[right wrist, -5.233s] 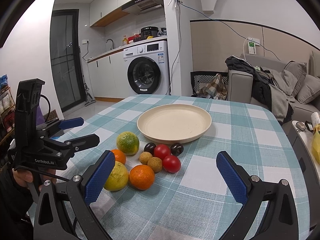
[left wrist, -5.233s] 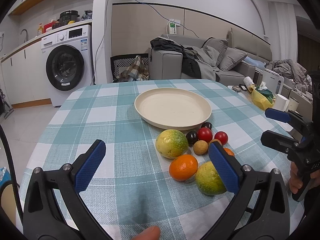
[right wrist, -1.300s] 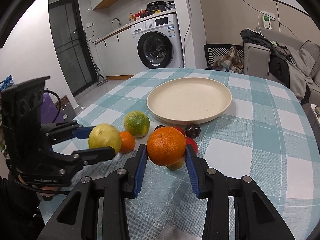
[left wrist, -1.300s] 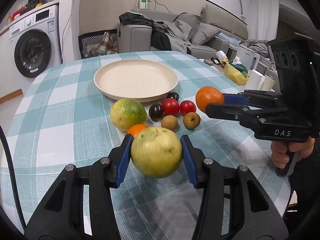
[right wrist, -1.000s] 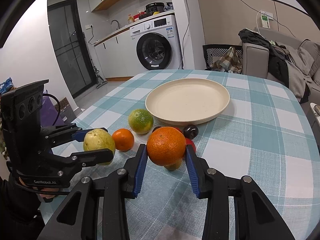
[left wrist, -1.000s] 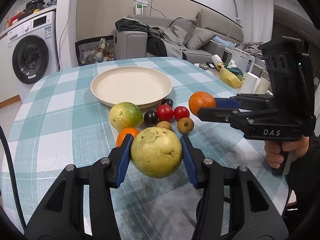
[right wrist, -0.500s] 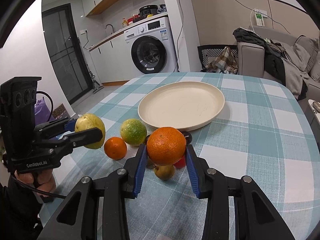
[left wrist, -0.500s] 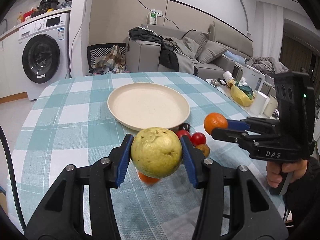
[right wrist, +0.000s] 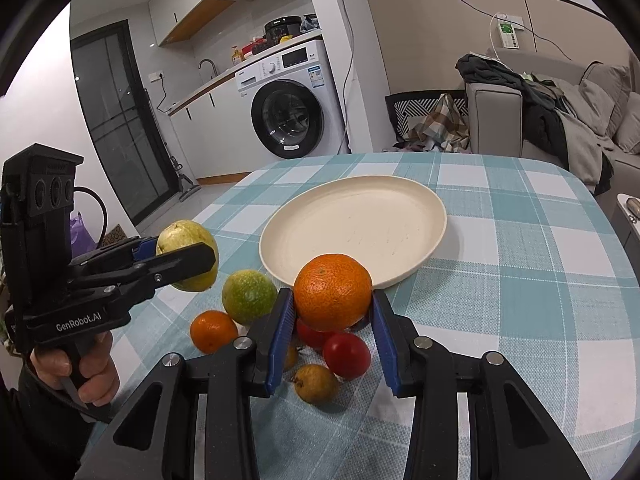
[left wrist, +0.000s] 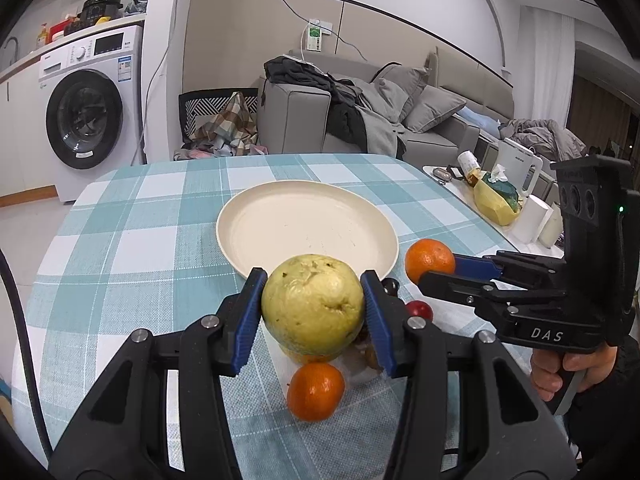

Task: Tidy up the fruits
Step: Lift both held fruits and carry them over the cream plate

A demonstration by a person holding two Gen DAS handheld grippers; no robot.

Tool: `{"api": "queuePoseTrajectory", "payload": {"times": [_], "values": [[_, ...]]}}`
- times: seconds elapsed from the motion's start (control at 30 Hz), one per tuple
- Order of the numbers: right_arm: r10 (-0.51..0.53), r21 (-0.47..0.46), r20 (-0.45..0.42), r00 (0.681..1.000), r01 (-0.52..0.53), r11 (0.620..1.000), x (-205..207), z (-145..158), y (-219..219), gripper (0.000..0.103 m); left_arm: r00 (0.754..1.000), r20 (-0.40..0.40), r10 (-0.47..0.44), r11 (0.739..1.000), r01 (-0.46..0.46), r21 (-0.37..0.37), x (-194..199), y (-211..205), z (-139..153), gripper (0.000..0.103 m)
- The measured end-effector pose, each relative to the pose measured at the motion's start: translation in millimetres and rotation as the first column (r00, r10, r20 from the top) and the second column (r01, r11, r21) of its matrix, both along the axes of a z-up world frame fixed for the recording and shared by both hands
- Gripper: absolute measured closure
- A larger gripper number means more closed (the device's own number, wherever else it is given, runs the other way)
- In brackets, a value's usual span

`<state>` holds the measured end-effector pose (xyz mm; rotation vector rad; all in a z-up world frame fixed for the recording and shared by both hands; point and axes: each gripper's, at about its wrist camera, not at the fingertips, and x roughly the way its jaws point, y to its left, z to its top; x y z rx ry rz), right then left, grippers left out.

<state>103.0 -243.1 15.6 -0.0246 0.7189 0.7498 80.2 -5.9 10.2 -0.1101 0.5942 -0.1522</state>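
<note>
My left gripper [left wrist: 313,309] is shut on a yellow-green guava [left wrist: 313,304] and holds it in the air just short of the cream plate [left wrist: 280,200]; it also shows in the right wrist view [right wrist: 186,256]. My right gripper [right wrist: 332,306] is shut on a large orange [right wrist: 333,291], held above the loose fruits near the plate's front rim [right wrist: 432,216]; the orange also shows in the left wrist view [left wrist: 429,260]. On the cloth lie a green citrus [right wrist: 249,296], a small orange [right wrist: 213,331], red tomatoes [right wrist: 346,355] and a brown fruit [right wrist: 315,383]. The plate holds nothing.
The round table has a teal checked cloth [right wrist: 520,280]. A side table with a kettle and a yellow bag [left wrist: 496,200] stands to the right. A washing machine [left wrist: 84,108] and a sofa [left wrist: 360,120] are beyond the table.
Both grippers, open at first, closed on the guava and the large orange, lifted them, and have moved forward toward the plate.
</note>
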Motion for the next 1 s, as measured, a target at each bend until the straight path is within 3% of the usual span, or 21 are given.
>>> {"api": "queuePoseTrajectory", "payload": {"times": [0.57,1.0], "values": [[0.013,-0.002,-0.008,1.000,-0.013,1.000,36.4,2.1,16.2,0.063,0.999,-0.024,0.030,0.999,-0.030,0.020,50.3,-7.3,-12.1,0.058],[0.001,0.003,-0.034,0.999,0.000,1.000,49.8,-9.8,19.5,0.063,0.996,-0.052,0.066,0.998,-0.066,0.000,64.3,1.7,-26.5,0.058]]}}
